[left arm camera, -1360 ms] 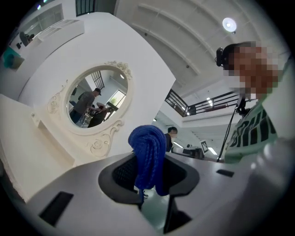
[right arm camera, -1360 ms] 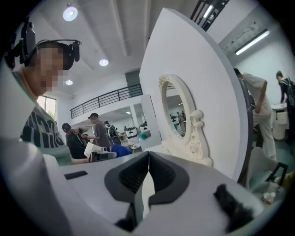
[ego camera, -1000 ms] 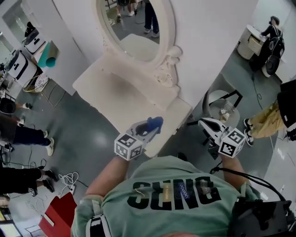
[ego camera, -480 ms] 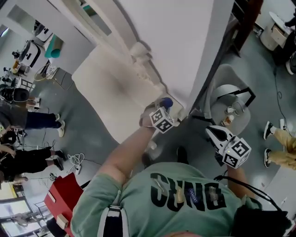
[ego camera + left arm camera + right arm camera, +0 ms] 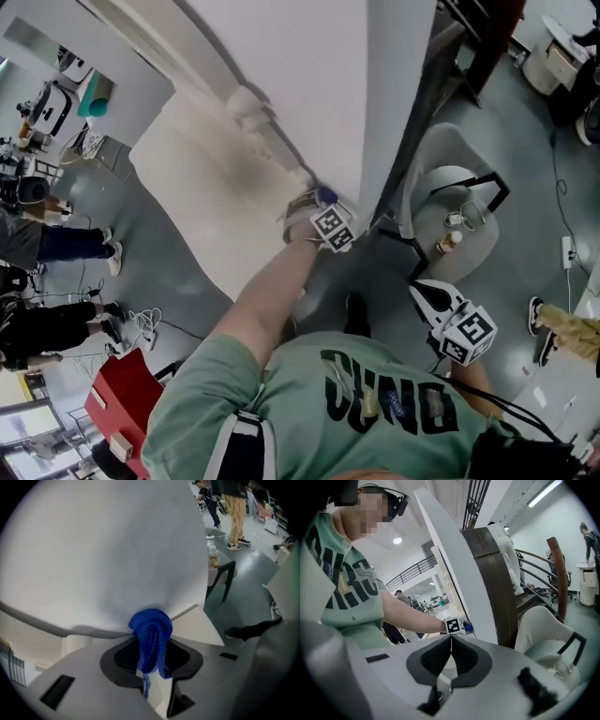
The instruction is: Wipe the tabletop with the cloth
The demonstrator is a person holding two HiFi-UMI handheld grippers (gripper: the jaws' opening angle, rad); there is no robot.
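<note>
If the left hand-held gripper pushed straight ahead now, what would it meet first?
Probably the white wall, just beyond the blue cloth clamped in the left hand-held gripper; depth is unclear.

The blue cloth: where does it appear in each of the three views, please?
Head view: blue cloth, centre, at the tabletop corner by the white wall.
Left gripper view: centre, clamped between the jaws.
Right gripper view: small blue patch, centre, beside the marker cube.
Shared landmark: the white wall.

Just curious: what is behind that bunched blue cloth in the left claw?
Behind the bunched blue cloth, in the left gripper, are a white wall panel and a corner of the cream tabletop. Where they meet is covered.
</note>
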